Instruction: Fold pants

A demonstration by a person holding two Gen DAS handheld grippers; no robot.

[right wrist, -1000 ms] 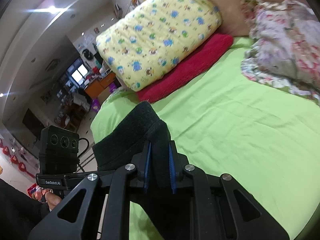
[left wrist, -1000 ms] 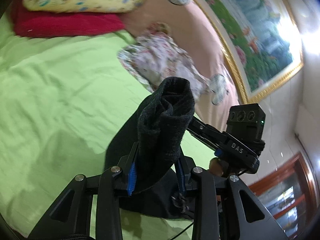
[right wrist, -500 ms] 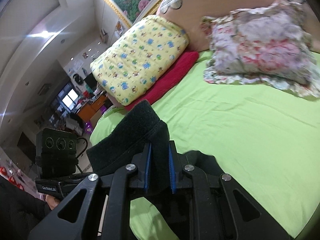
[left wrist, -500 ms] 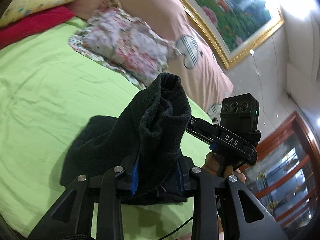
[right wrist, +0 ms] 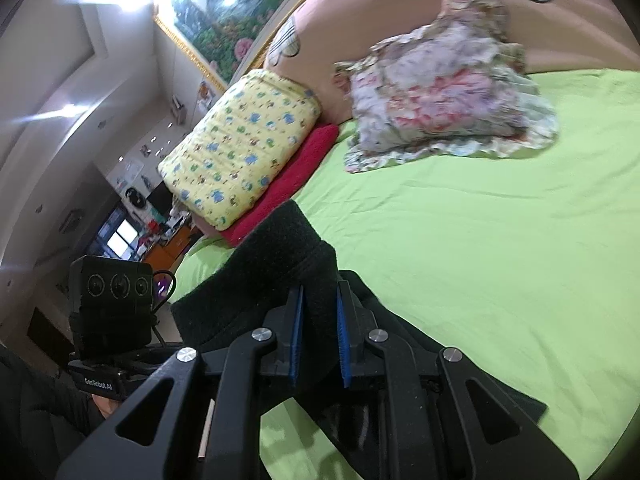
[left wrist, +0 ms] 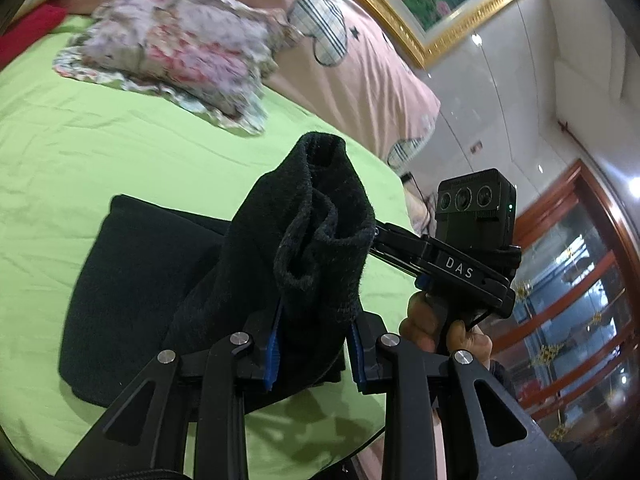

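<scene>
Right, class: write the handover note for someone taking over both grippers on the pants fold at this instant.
Left gripper: shut on a bunched end of the black pants.
Right gripper: shut on another edge of the same fabric.
Pants: gripped ends are lifted, the rest lies on the green sheet, short of the floral pillow.
Done: both ends gripped and raised.
Left: probably lay the lifted part over the flat part, release, smooth.
</scene>
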